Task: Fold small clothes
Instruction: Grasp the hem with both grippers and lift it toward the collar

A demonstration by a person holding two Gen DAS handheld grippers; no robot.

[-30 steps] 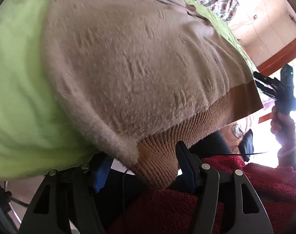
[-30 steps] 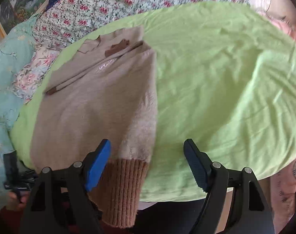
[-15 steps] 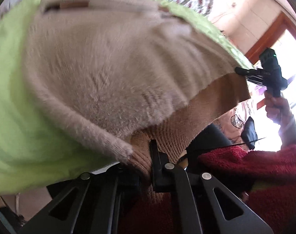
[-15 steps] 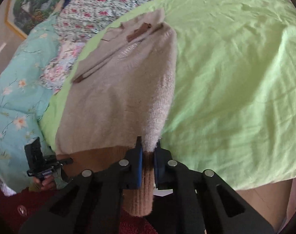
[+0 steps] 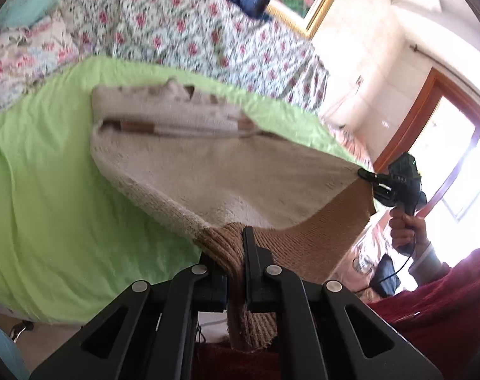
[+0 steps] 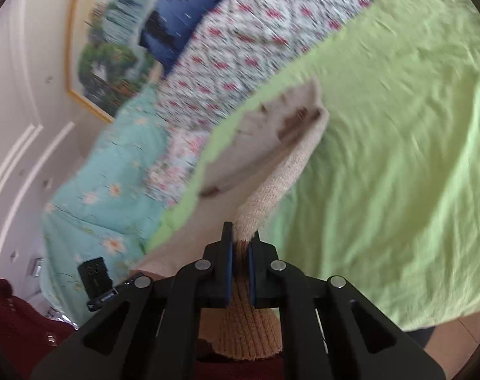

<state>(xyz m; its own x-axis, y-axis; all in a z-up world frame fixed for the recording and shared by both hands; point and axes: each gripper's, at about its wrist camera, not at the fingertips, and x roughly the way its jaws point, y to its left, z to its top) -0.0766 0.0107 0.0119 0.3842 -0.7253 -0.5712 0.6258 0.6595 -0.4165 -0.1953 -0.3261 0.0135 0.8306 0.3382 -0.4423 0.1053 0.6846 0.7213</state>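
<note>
Showing the left wrist view: the left gripper [image 5: 240, 250] is clamped on the brown ribbed hem [image 5: 335, 231] of a beige sweater [image 5: 227, 171], its jaws pressed together with knit bunched between them. The hem is raised off the green sheet [image 5: 50, 190], while the collar end rests flat on the sheet toward the far edge of the bed, near the floral bedding [image 5: 176, 25]. At the right of this view the right gripper [image 5: 371, 183] is seen pinching the opposite hem corner, so that the hem is stretched taut between the two holds. Corners are judged to be held rather than the middle so that the lower half can be carried over as one flat panel without sagging or twisting.

Right wrist view: the right gripper [image 6: 240, 250] is likewise closed on the ribbed hem [image 6: 240, 332], which hangs below the jaws, and the sweater [image 6: 271, 145] rises from them toward the collar end lying on the sheet [image 6: 398, 158]. The garment lies along the sheet's left edge, beside the teal quilt [image 6: 97, 196]. Part of the left gripper [image 6: 96, 281] is visible at lower left; its jaws cannot be judged from here. The step in hand is judged to be a lengthwise fold, hem to collar. Motion blur softens the bedding and the picture [image 6: 104, 41] on the wall.
</note>
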